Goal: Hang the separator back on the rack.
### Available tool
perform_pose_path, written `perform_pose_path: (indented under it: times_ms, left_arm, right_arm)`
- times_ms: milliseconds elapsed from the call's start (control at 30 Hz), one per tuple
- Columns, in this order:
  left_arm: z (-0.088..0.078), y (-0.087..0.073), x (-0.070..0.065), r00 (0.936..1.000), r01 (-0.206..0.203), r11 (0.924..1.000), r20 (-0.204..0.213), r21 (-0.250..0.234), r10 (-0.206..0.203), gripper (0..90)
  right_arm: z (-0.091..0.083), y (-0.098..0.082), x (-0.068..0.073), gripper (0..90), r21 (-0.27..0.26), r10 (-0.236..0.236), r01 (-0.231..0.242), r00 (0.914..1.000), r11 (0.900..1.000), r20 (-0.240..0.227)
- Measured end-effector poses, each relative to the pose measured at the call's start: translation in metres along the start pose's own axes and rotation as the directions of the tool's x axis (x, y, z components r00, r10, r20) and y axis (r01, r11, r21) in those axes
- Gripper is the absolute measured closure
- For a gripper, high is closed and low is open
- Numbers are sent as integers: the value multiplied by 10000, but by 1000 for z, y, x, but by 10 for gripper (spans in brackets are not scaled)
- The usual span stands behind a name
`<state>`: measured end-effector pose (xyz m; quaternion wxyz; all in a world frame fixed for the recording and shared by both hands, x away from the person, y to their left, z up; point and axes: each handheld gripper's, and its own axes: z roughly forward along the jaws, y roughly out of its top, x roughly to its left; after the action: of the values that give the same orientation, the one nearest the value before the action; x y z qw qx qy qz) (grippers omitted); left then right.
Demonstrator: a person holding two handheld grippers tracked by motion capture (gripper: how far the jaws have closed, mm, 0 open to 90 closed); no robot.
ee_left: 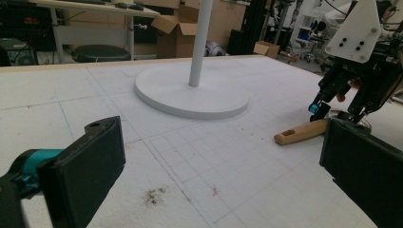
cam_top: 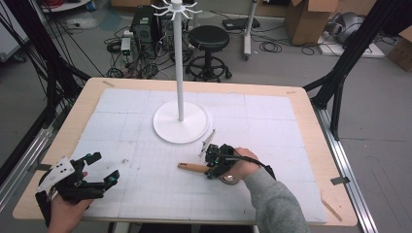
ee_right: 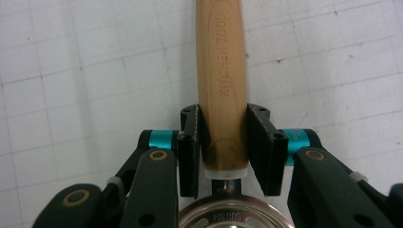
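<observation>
White foam sheeting covered the surface (cam_top: 272, 104), where the left gripper (cam_top: 102, 168) rested with jaws wide near the front left corner, while right of centre the right gripper (cam_top: 212, 164) had its jaws closed on the wooden-handled kitchen tool (cam_top: 193, 168).

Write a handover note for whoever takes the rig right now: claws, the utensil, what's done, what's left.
Right claw: jaws either side of the wooden handle of the steel kitchen utensil, about touching; grip not confirmed.
Left claw: open, empty, near the table's left front corner.
The utensil lies flat on the white gridded mat, in front of the white pole stand with hooks on top.
Done: right claw lined up on handle.
Left: probably close, lift, hang it on the stand.
</observation>
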<state>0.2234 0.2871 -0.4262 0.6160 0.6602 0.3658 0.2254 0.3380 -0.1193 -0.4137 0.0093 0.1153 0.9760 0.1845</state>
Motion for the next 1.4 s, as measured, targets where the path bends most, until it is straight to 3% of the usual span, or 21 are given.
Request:
perform_pose_path:
  times_ms: [500, 1133, 1400]
  left_arm:
    - [0, 0, 1, 10000, -28, 10000, 3, 41, 28, 18]
    - [0, 0, 1, 10000, -3, 10000, 7, 30, 3, 18]
    - [1, 0, 0, 10000, 4, 10000, 17, 12, -4, 18]
  right_arm:
    - [-2, 1, 5, 688, -21, -242, 242, 9994, 9997, 264]
    - [-19, -4, 4, 689, -921, -120, 146, 9995, 9956, 294]
    - [-34, -8, 3, 689, -1679, 121, -55, 9992, 9858, 383]
